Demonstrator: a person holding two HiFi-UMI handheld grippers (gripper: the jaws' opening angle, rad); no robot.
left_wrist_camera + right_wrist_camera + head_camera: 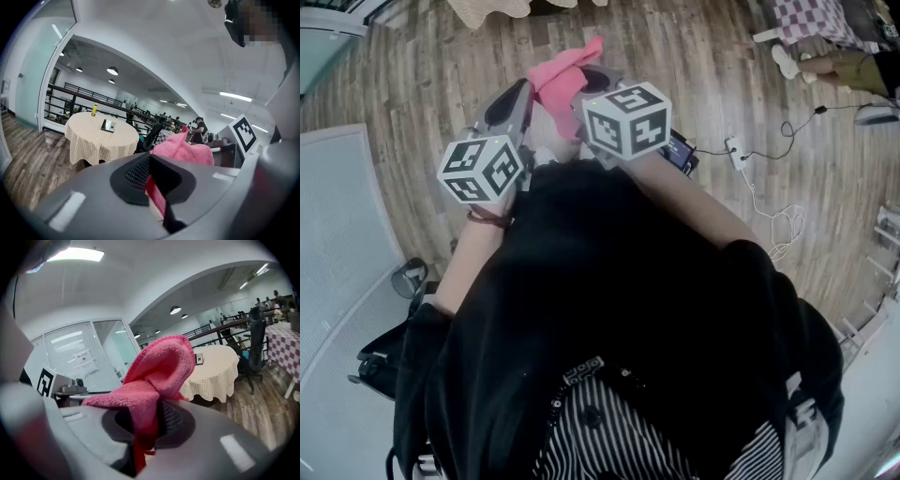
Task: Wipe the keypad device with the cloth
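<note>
raised close together: right gripper [143,425] pinches the pink cloth [161,364]; left gripper [153,183] seemingly nips it too.

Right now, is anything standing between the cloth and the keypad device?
Nothing visible: only floor lies between the cloth and the round table holding the keypad device; the office chair stands aside.

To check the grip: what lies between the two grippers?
The pink cloth; left gripper and right gripper are both shut on it, as the head view shows.
</note>
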